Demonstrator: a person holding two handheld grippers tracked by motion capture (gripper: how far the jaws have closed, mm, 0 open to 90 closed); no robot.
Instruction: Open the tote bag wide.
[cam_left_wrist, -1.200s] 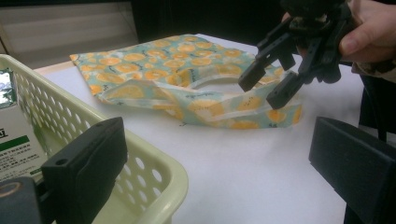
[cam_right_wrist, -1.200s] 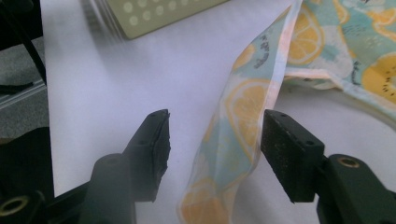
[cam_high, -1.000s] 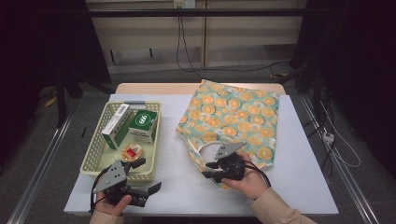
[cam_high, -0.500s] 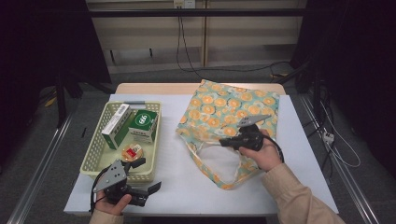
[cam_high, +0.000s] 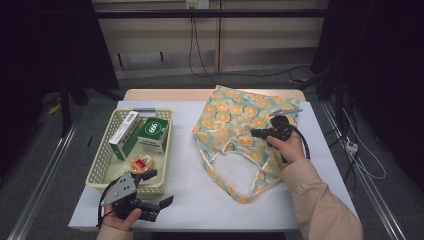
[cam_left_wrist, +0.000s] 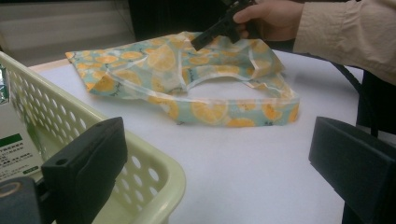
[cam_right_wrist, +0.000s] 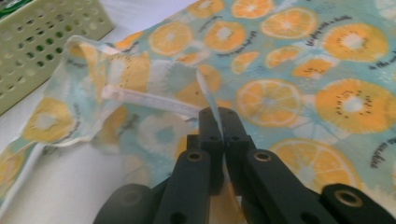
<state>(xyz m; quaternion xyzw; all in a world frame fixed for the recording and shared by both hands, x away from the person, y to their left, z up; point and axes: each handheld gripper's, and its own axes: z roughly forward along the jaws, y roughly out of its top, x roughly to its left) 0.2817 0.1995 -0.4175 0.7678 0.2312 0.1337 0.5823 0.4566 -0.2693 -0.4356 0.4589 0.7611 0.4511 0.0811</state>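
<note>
Fingers of my right gripper (cam_right_wrist: 218, 122) are pinched together on a thin fold of the fruit-print bag (cam_high: 240, 130), with the cloth edge running up between the two tips in the right gripper view. From the high view, that gripper (cam_high: 257, 133) sits over the bag's right half, toward the right edge of the desk (cam_high: 200, 200), and my right hand (cam_high: 287, 147) holds it from behind. In the left gripper view the gripper (cam_left_wrist: 219, 30) is lifted a little above the cloth, and the bag (cam_left_wrist: 187, 79) lies mostly flat with its mouth gaping toward the near edge, one handle strap looping out along the front.

My left gripper (cam_high: 162, 197) rests low at the near left corner of the desk, just beside the near end of the basket (cam_high: 97, 170). Its fingers (cam_left_wrist: 88, 158) stand wide apart, gripping nothing, and one of them shows right by the basket's rim (cam_left_wrist: 154, 172) in the left gripper view. My left hand (cam_high: 120, 220) holds the gripper from below at the desk's near edge.

The basket lies along the left side of the desk, well apart from the bag. Inside it are a long white box (cam_high: 124, 135), a green and white box (cam_high: 153, 134) just beside it, and a small round tin (cam_high: 142, 163) nearer to me.
</note>
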